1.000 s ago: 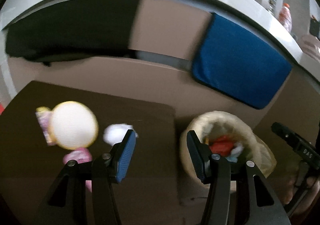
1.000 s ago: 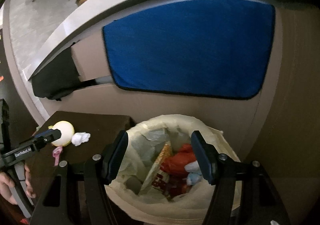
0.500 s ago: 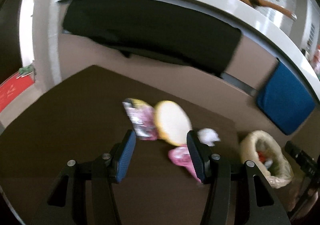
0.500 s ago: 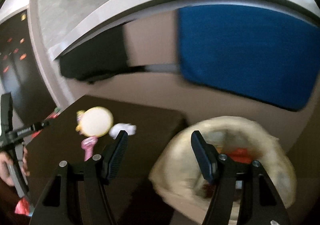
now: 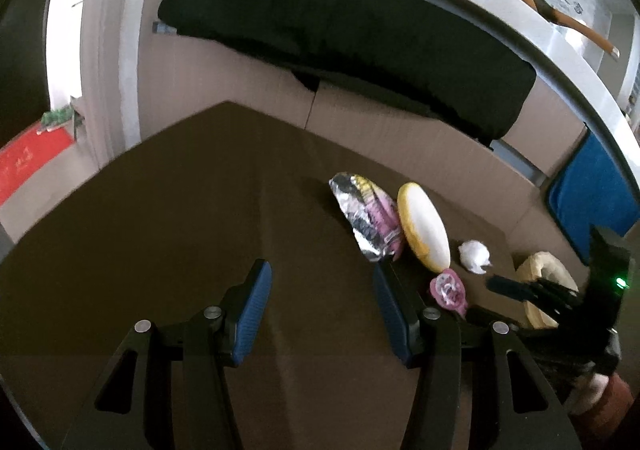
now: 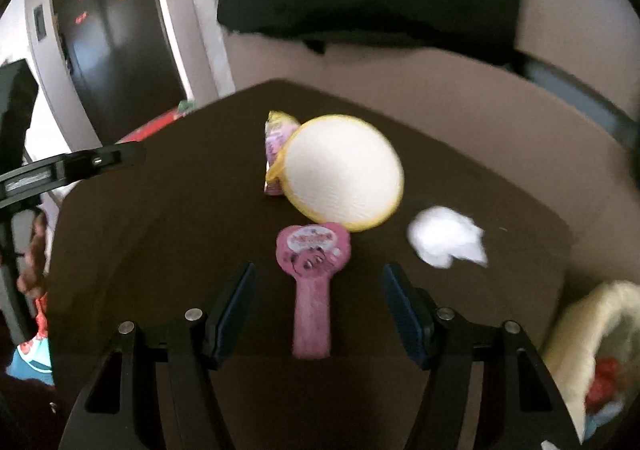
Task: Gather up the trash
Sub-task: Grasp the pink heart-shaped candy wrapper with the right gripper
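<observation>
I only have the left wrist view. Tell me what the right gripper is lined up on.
Observer: The right gripper is open. The pink wrapper lies on the table in line between its fingers, and the pads are not touching it.
Operator: Describe that wrapper; it's half hidden here.
Observer: It has a rounded printed head and a long narrow tail that points back toward the gripper.
Operator: Check inside the bin.
Observer: The lined trash bin, past the table's right edge, holds something red.
</observation>
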### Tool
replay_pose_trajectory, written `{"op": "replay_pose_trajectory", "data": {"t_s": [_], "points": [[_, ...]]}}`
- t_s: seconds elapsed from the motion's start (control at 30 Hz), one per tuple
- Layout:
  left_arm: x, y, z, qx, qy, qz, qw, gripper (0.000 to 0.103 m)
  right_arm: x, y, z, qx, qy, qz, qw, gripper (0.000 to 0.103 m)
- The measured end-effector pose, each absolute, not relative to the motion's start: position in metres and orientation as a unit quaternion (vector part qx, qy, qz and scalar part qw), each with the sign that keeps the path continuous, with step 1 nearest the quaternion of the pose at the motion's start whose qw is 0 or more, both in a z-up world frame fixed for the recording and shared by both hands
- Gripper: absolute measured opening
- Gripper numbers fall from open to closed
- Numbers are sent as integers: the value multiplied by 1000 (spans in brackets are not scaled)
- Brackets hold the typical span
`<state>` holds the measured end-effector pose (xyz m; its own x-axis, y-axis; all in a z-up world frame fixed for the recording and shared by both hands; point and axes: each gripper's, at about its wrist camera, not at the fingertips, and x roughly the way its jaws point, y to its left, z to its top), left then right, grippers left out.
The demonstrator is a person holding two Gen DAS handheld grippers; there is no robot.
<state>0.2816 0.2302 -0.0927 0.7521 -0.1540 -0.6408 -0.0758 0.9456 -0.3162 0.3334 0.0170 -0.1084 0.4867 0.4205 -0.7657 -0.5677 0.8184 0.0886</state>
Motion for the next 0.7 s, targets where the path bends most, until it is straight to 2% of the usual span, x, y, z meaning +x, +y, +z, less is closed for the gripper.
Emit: {"op": "replay_pose_trajectory", "data": {"t_s": [0.2,0.23,0.27,0.47,0.7], "points": [[287,236,-104,-180,361,-44,914,54,353,34,-131,-116,444,281,843,61],[288,236,-105,-181,361,-46,914,54,354,34,-133,-117,449,281,840,58],[290,236,-106,-183,361,-49,913,54,356,33,-134,-115,453,282,838,48],[302,222,-105,-194,364,-84,907,54,344,4,-116,-79,429,276,856,47],[330,181,-100,-206,365,-140,897,54,317,-72,-105,-13,422,227,877,47]]}}
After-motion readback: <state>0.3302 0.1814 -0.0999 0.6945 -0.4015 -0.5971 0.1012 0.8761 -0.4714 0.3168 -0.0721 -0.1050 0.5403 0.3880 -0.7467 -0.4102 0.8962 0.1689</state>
